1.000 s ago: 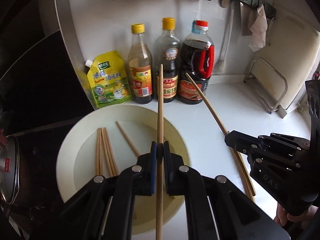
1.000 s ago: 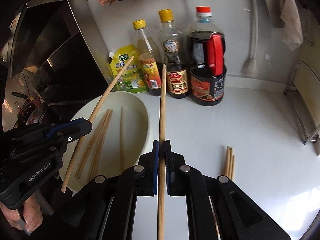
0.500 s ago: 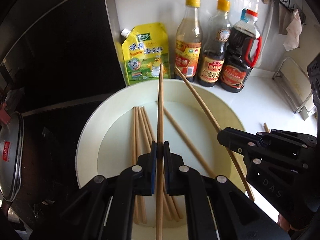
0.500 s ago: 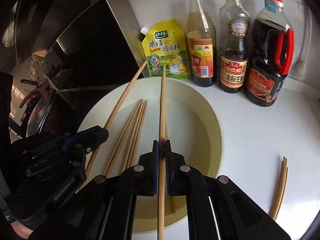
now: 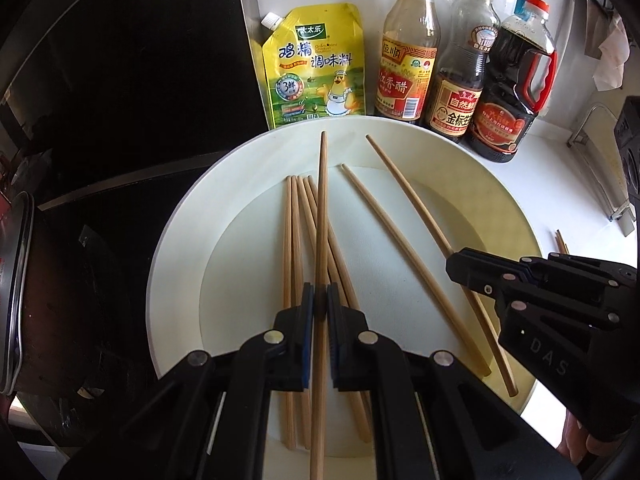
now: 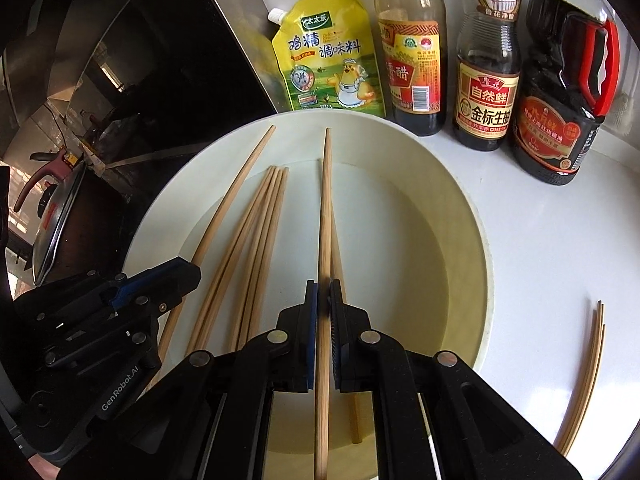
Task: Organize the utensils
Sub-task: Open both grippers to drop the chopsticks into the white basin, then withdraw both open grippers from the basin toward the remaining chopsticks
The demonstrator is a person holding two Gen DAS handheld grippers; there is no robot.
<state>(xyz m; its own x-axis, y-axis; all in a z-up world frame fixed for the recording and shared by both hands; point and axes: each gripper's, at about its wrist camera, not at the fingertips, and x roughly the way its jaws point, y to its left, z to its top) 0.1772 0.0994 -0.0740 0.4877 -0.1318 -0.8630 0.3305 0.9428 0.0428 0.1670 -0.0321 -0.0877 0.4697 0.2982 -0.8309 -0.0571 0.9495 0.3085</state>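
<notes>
Placing step. The left gripper (image 5: 317,306) and the right gripper (image 6: 323,300) each have their jaws closed tight on a single chopstick, and both point steeply down over the white bowl (image 5: 504,200). The left-held chopstick (image 5: 320,216) crosses above four loose chopsticks (image 5: 294,216) lying side by side on the bowl floor; one more chopstick (image 5: 384,232) lies alone to their right. The right-held chopstick (image 6: 325,208) hangs over the middle of the bowl, almost directly above that lone stick.

Judged next move: lower each stick until it lies near the bowl floor, in line with the bundle, then part the jaws. Released too high or across the others, a stick would likely bounce or rest skewed.

Surroundings: a yellow seasoning pouch (image 6: 328,64) and three sauce bottles (image 6: 486,80) stand just beyond the far rim, close to the stick tips. A few chopsticks (image 6: 586,376) remain on the white counter (image 6: 540,240) to the right, not yet collected. The two grippers sit near one another and could collide.
</notes>
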